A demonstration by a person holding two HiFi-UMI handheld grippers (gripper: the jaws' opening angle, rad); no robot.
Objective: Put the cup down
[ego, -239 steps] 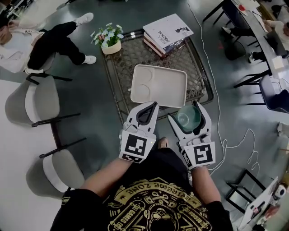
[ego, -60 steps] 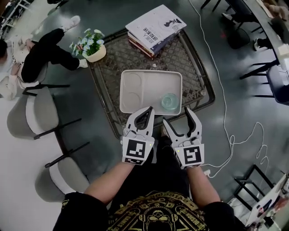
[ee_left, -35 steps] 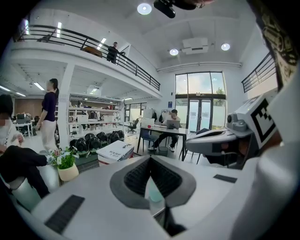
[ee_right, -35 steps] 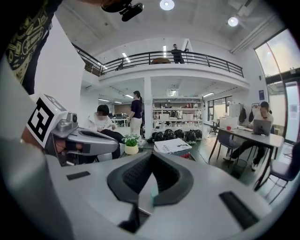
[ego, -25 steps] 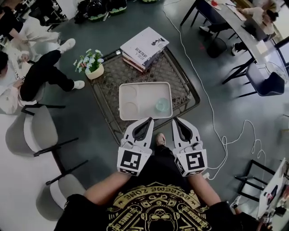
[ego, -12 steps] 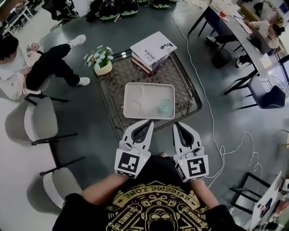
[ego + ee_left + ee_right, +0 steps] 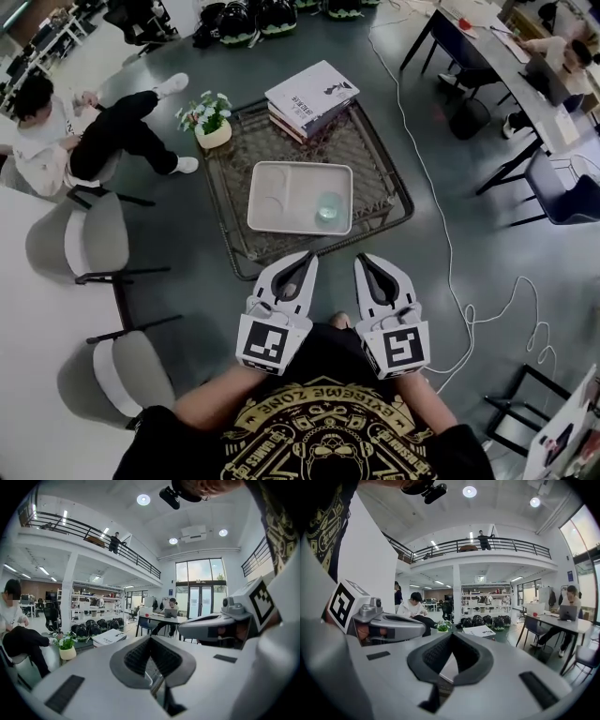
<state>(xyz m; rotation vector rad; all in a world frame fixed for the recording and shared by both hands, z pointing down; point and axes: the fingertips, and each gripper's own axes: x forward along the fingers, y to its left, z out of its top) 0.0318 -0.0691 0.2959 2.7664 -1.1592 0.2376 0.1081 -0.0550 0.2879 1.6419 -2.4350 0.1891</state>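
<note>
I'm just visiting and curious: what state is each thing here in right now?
cup: upright, standing in the tray's near right corner, free of both tools.
tray: flat on the mesh table.
books: closed, stacked.
flower pot: upright.
left tool: shut, empty.
right tool: shut, empty.

Ahead of me, the wire-mesh surface (image 7: 377, 180) carries a cream tray (image 7: 289, 212), a stack of books (image 7: 311, 94) and a potted plant (image 7: 212, 124).
</note>
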